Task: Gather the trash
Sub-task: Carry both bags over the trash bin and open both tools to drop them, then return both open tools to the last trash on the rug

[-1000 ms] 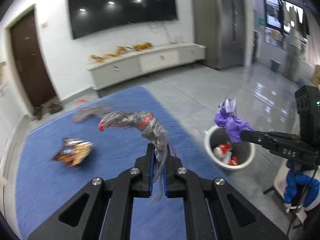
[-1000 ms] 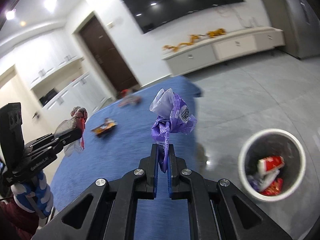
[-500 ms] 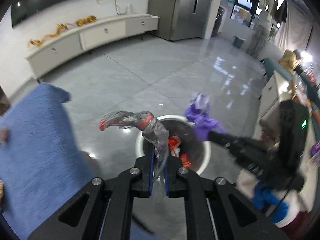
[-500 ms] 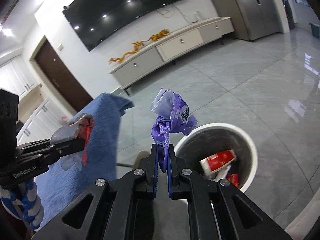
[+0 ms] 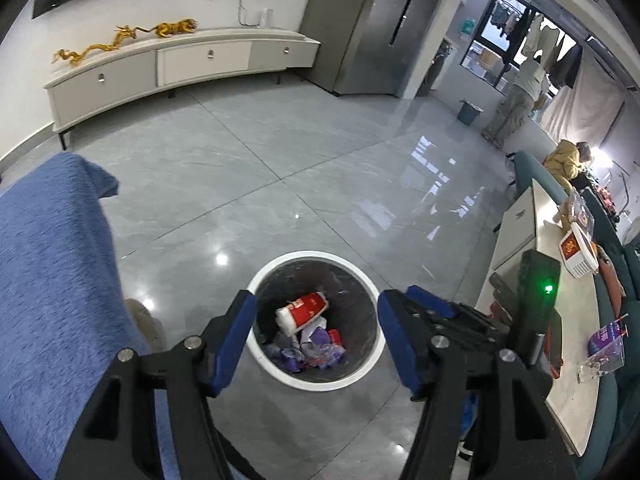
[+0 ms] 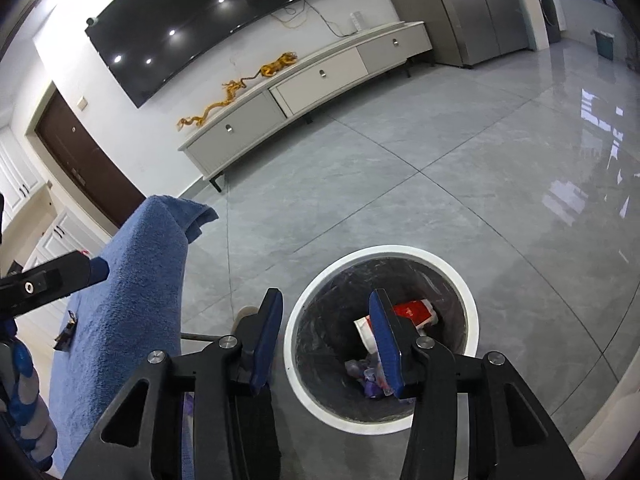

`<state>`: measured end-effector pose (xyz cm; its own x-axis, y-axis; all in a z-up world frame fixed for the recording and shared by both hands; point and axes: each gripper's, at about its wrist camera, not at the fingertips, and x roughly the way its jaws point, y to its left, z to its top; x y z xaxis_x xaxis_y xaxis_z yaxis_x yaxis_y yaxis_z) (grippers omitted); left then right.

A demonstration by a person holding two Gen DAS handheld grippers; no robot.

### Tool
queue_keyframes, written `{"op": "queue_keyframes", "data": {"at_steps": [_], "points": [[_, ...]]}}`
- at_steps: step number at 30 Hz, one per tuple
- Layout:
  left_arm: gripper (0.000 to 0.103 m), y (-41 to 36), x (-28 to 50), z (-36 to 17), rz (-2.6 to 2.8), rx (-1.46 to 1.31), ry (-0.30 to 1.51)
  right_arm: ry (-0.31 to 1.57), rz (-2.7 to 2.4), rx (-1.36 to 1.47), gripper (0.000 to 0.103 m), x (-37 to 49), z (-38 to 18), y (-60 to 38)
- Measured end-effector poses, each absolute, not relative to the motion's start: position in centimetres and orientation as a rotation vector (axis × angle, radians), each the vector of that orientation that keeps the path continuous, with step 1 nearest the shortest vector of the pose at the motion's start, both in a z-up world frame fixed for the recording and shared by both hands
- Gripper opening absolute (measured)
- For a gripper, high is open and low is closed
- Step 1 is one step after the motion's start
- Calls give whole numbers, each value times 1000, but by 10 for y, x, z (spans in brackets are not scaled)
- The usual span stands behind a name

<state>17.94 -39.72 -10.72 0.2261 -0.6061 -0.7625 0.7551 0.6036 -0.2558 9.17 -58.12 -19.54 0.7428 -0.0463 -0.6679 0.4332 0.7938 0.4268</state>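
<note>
The right gripper (image 6: pixel 326 334) hangs over the white-rimmed bin (image 6: pixel 472 316) on the shiny gray floor (image 6: pixel 460 200), and its blue jaws have just been opening, with nothing between them. Down in the bin lie a red and white cup (image 6: pixel 416 312) and some purple wrappers (image 6: pixel 366 374). A blue cloth (image 6: pixel 136 292) sits to the left, and the tip of the left gripper (image 6: pixel 98 268) pokes in over it
</note>
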Motion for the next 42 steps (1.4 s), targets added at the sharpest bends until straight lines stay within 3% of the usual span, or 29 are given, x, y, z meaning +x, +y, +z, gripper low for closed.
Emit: {"op": "queue_keyframes", "data": {"at_steps": [9, 13, 19, 23, 27, 42], "points": [[62, -317, 160, -73, -844, 165, 856, 629, -251, 558, 46, 68, -156, -550], [70, -271, 145, -53, -772, 163, 780, 595, -225, 502, 46, 59, -128, -526], [74, -200, 123, -26, -619, 137, 647, 532, -157, 409, 51, 51, -78, -472], [75, -148, 109, -8, -502, 111, 547, 500, -91, 332, 62, 55, -47, -429], [75, -102, 103, 4, -440, 54, 493, 478, -5, 255, 67, 61, -21, -381], [76, -30, 88, 3, -359, 7, 487, 487, 122, 109, 69, 65, 7, -290]]}}
